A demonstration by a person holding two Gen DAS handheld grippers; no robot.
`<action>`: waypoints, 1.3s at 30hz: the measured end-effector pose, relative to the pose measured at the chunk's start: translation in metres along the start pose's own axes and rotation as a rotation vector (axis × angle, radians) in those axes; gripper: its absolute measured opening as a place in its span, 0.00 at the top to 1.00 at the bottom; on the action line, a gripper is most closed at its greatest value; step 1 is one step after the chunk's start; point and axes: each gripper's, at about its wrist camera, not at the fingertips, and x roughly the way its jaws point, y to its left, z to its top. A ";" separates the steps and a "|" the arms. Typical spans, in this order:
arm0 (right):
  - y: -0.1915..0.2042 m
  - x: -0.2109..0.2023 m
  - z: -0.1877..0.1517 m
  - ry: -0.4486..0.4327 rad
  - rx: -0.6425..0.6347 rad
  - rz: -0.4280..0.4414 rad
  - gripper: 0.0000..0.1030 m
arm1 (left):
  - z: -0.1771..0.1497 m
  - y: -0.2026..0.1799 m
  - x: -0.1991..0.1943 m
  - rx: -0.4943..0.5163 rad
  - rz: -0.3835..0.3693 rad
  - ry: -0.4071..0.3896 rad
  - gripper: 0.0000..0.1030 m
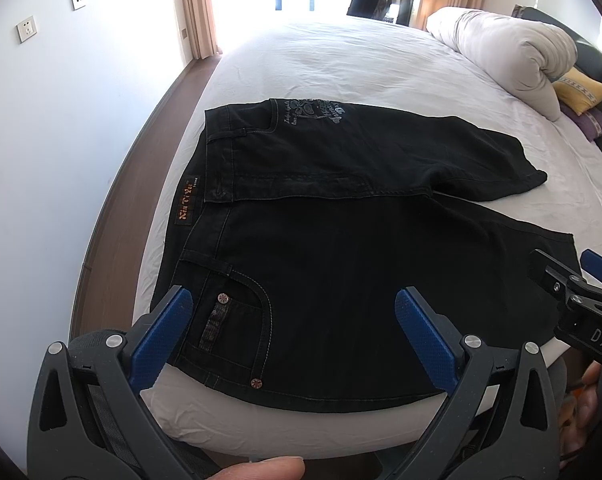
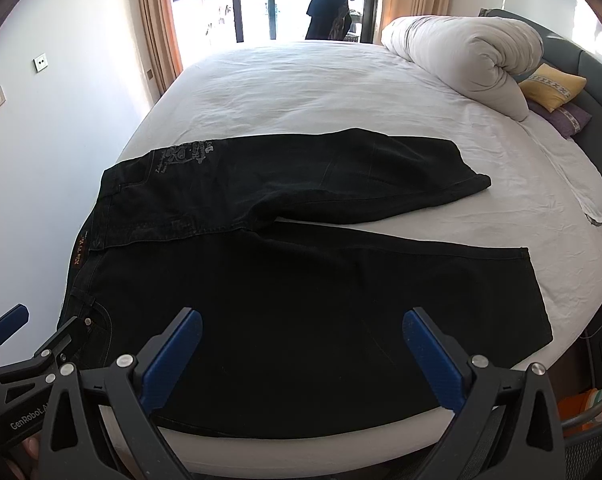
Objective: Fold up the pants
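Left wrist view: black pants [image 1: 341, 264] flat on bed [image 1: 341, 64] — both jaws apart.

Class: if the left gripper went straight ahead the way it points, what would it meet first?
Probably the black pants, near the front pocket; the left gripper has open jaws above them, though depth is unclear.

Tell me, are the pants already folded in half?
No, the pants lie spread flat on the bed, with both legs apart and neither laid over the other.

Black grippers, blue-padded jaws, silver screws
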 end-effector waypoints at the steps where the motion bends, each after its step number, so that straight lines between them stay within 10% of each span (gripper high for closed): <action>1: 0.000 0.000 -0.001 0.001 -0.001 0.000 0.00 | 0.000 0.000 0.000 0.000 0.000 0.000 0.00; 29: 0.001 0.024 0.003 0.050 -0.012 0.012 0.00 | 0.009 -0.004 0.015 0.064 0.041 -0.041 0.00; 39: -0.008 0.036 0.049 -0.073 -0.204 0.174 0.00 | 0.101 0.024 0.070 0.238 -0.165 -0.059 0.00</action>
